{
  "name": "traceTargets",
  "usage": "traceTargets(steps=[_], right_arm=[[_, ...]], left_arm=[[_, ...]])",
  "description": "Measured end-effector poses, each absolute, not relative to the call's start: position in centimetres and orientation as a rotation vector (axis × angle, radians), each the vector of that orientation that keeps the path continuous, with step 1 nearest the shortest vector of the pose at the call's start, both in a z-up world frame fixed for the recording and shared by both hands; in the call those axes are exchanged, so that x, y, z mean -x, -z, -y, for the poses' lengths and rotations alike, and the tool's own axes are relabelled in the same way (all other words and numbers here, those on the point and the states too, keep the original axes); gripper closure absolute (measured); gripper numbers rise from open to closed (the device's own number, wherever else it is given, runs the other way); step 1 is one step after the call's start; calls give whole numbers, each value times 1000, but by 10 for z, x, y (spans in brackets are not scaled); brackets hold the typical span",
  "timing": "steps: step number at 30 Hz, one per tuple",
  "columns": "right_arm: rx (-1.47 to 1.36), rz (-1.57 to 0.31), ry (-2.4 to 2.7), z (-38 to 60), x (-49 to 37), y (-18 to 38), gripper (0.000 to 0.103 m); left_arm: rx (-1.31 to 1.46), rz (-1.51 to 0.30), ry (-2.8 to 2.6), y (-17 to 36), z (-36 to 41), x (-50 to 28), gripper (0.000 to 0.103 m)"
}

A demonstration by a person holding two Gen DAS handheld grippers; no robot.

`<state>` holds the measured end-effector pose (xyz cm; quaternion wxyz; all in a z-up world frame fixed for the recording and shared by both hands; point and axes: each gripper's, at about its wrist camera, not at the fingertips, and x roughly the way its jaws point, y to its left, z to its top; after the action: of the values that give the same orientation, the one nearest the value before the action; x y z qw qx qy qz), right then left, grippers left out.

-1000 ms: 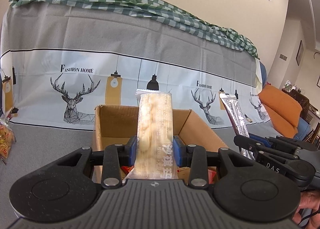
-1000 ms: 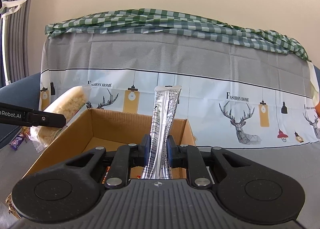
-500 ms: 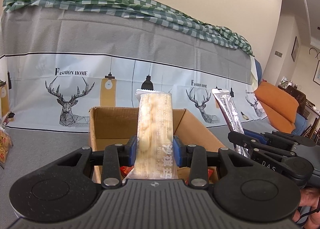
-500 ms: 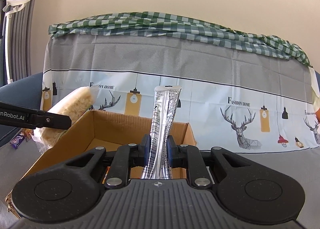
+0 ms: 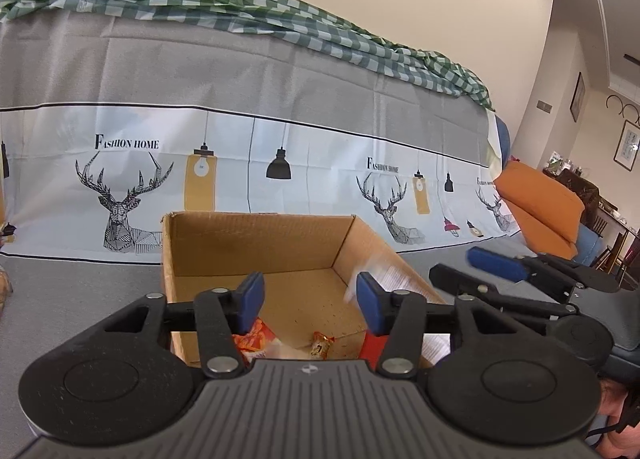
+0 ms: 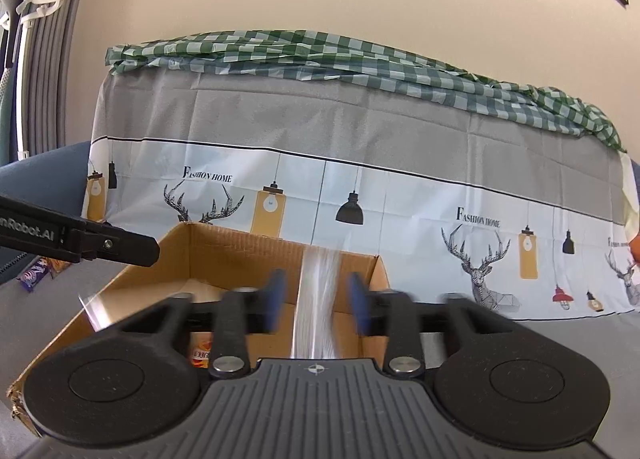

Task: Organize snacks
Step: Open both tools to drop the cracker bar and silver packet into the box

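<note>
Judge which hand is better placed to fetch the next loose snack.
Probably left: both tongs have just been opening; left tongs are empty, right tongs straddle the falling silver packet; purple packet lies leftward.

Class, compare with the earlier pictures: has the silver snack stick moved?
Yes. The silver snack stick, released as the right gripper fingers have just been opening, blurs downward toward the cardboard box.

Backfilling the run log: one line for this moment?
left claw: just opened, nothing between | right claw: just opened, blurred silver foil snack stick dropping free | target: open brown cardboard box
</note>
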<state>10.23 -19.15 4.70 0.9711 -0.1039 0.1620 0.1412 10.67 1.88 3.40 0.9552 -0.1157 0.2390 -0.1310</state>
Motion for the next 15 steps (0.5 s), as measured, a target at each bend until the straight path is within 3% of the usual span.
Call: traceTargets(steps=[1, 4, 15], right_arm=[[212, -319, -281, 191, -101, -47, 42], [209, -317, -280, 188, -102, -48, 36], [101, -340, -278, 166, -107, -47, 32]], left_arm=[[238, -483, 262, -34, -20, -106, 46], [249, -480, 248, -34, -24, -105, 46], [172, -467, 139, -33, -48, -89, 33]])
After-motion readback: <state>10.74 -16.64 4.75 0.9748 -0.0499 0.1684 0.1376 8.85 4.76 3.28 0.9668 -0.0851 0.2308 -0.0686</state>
